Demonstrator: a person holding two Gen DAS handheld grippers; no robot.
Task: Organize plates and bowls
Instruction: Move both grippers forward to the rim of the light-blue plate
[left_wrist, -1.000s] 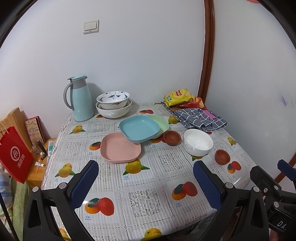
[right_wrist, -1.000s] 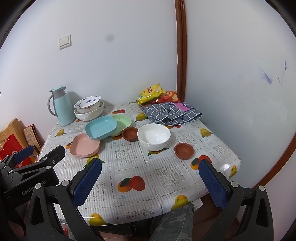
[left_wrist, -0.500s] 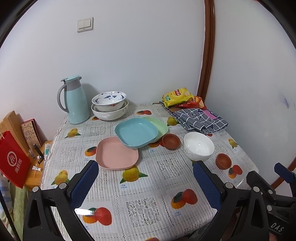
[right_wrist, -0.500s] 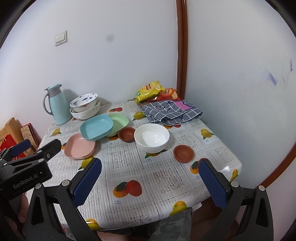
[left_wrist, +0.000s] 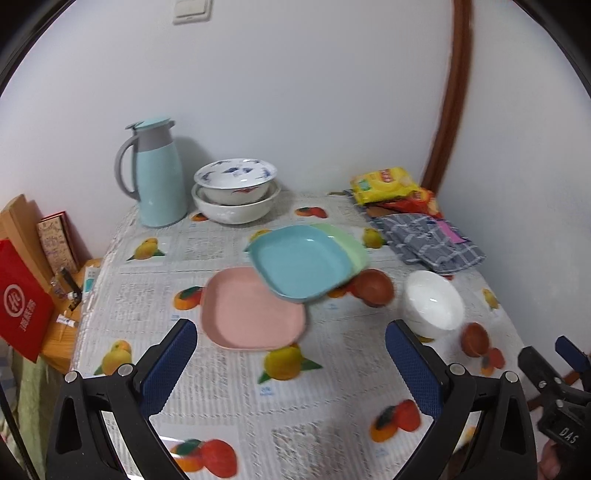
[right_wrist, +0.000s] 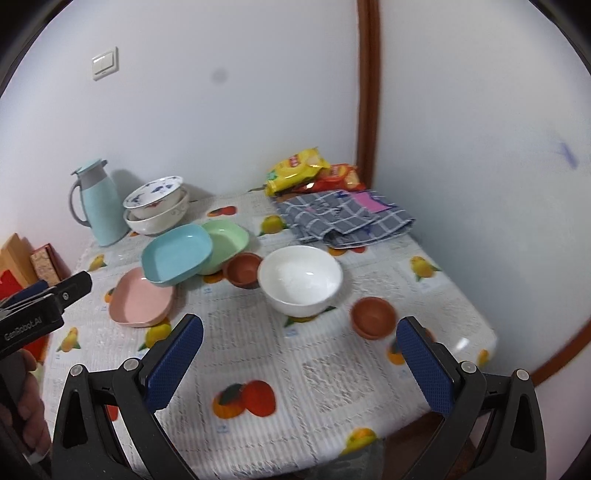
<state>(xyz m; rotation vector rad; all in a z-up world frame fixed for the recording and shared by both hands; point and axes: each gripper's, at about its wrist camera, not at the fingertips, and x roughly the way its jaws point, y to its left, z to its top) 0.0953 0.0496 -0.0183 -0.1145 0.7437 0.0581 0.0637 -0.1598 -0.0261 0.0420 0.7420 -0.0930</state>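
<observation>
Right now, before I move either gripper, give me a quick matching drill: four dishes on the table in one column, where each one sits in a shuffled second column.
Things:
1. blue plate
2. patterned bowl
3. white bowl
4. pink plate

Places:
A. nested in another bowl by the jug
B. flat on the cloth, nearest the left gripper
C. between the two brown bowls
D. propped over the pink and green plates

Pairs: 1-D, 2-A, 3-C, 4-B
</observation>
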